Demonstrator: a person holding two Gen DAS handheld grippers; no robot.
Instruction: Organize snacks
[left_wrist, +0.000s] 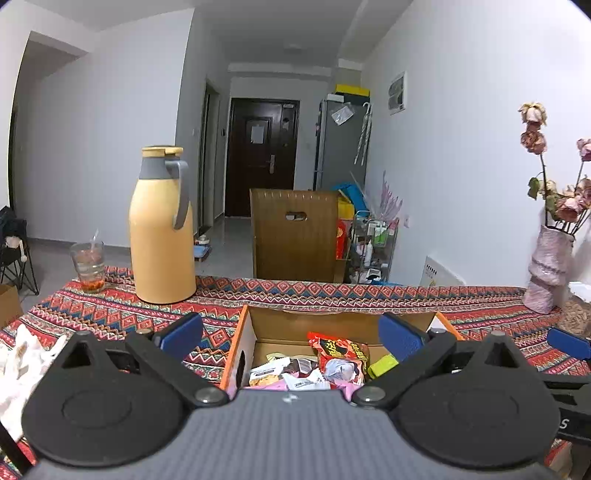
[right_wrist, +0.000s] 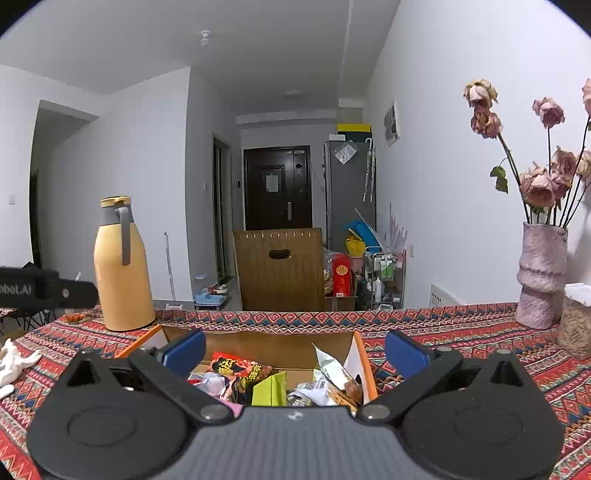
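An open cardboard box (left_wrist: 332, 320) (right_wrist: 258, 341) with orange edges sits on the patterned tablecloth and holds several snack packets. Among them are a red packet (left_wrist: 338, 349) (right_wrist: 236, 369), a yellow-green packet (left_wrist: 382, 364) (right_wrist: 269, 387) and a white packet (right_wrist: 332, 363). My left gripper (left_wrist: 291, 334) hovers open just in front of the box, with nothing between its blue pads. My right gripper (right_wrist: 293, 349) is also open and empty, above the box's near side. A blue pad of the right gripper (left_wrist: 569, 343) shows at the right edge of the left wrist view.
A tall yellow thermos (left_wrist: 162, 229) (right_wrist: 122, 266) stands at the back left beside a glass cup (left_wrist: 88, 266). A pink vase of dried roses (right_wrist: 541, 277) and a jar (right_wrist: 576, 321) stand at the right. White cloth (left_wrist: 18, 369) lies at the left. A wooden chair back (left_wrist: 295, 236) rises behind the table.
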